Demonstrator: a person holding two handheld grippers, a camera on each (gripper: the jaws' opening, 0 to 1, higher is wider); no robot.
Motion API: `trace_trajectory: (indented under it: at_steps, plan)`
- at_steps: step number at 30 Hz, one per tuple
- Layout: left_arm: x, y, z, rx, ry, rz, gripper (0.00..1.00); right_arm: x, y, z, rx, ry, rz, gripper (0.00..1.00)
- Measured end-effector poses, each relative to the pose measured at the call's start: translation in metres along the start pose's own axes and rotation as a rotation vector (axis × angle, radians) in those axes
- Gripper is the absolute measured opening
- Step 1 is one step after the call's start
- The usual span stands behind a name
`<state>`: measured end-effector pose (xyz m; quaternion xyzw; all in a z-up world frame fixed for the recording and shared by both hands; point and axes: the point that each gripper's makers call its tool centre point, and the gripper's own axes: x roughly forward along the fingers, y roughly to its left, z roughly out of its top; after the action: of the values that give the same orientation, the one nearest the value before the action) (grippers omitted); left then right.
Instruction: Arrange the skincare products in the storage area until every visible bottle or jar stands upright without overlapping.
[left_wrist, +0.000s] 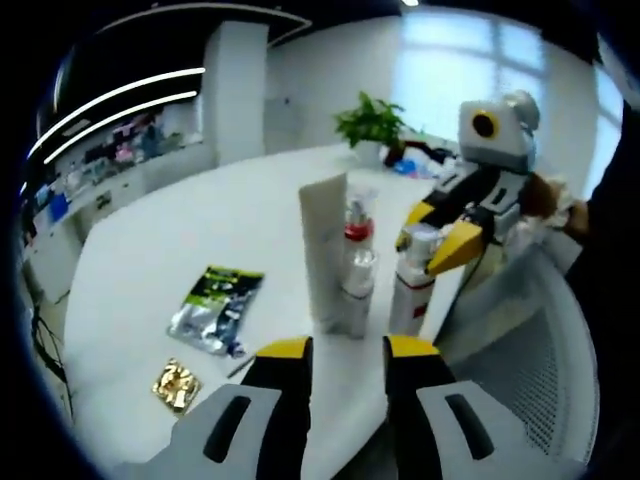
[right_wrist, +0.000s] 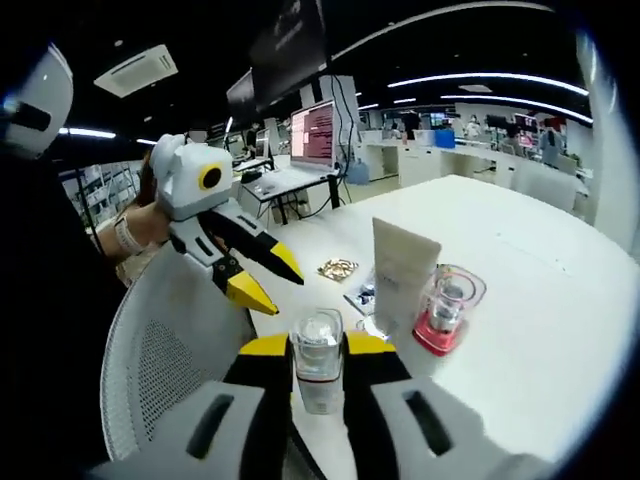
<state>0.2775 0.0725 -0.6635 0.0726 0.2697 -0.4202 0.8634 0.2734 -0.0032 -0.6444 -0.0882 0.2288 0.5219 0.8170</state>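
While the right claw (right_wrist: 318, 352) grips a small clear bottle (right_wrist: 317, 372) between its yellow-tipped jaws near the edge of the white table (right_wrist: 520, 250), the left claw (left_wrist: 347, 350) hangs with jaws parted and nothing between them. On the table stand a tall white tube (left_wrist: 324, 250) and a clear bottle with a red band (left_wrist: 358, 232), close together. A silver sachet (left_wrist: 215, 310) and a gold wrapper (left_wrist: 176, 384) lie flat, well apart from them.
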Motion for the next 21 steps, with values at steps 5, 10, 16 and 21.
trace_trajectory:
  at_steps: [5,10,16,21]
  plan:
    - [0.0,0.003,-0.004,-0.016,0.012,0.007,0.3,-0.008,-0.021,-0.018,-0.03,0.05,-0.09,0.18]
    - [-0.002,0.002,-0.004,-0.03,0.003,0.005,0.3,-0.01,-0.036,-0.026,-0.028,0.047,-0.144,0.18]
    - [-0.003,0.005,-0.005,-0.04,-0.001,0.015,0.31,-0.009,-0.052,-0.033,-0.034,0.031,-0.208,0.18]
    - [-0.003,0.003,-0.005,-0.046,-0.007,0.01,0.31,-0.007,-0.06,-0.036,-0.036,0.006,-0.223,0.19]
